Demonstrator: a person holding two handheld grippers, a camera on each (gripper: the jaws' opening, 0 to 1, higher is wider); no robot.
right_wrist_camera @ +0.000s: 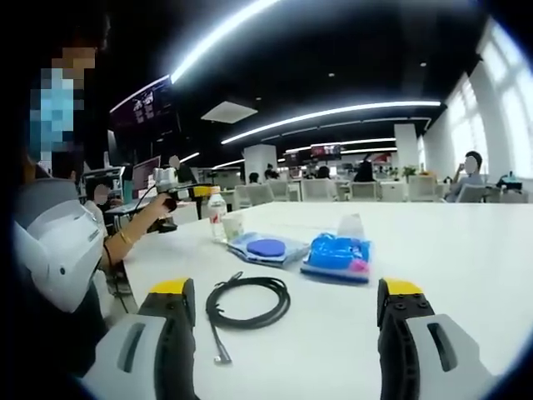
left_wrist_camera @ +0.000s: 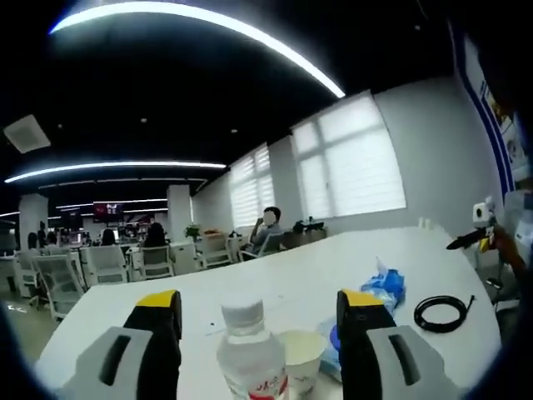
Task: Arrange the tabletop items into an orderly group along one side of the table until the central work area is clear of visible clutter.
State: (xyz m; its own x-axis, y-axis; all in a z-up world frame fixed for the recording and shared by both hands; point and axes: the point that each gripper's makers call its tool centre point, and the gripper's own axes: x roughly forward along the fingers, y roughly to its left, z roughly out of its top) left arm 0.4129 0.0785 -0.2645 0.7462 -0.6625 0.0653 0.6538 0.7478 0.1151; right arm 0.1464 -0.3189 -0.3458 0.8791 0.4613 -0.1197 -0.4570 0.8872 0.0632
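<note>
A clear water bottle (left_wrist_camera: 250,354) with a white cap and red label stands between the jaws of my left gripper (left_wrist_camera: 259,302), which is open; its jaws are wider than the bottle. Just right of the bottle stands a white paper cup (left_wrist_camera: 301,357). Beyond lie a blue packet (left_wrist_camera: 385,286) and a coiled black cable (left_wrist_camera: 441,312). My right gripper (right_wrist_camera: 286,292) is open above the black cable (right_wrist_camera: 247,302). Past it lie a flat pack with a blue disc (right_wrist_camera: 266,247) and a blue packet (right_wrist_camera: 337,252). Farther left are the bottle (right_wrist_camera: 217,215), the cup (right_wrist_camera: 233,225) and the left gripper (right_wrist_camera: 185,193).
The white table (left_wrist_camera: 333,262) runs long towards the windows. A person in a white sleeve (right_wrist_camera: 58,250) holds the grippers at the table's near edge. Office chairs (left_wrist_camera: 104,262) and seated people (left_wrist_camera: 268,227) are behind the table's far side.
</note>
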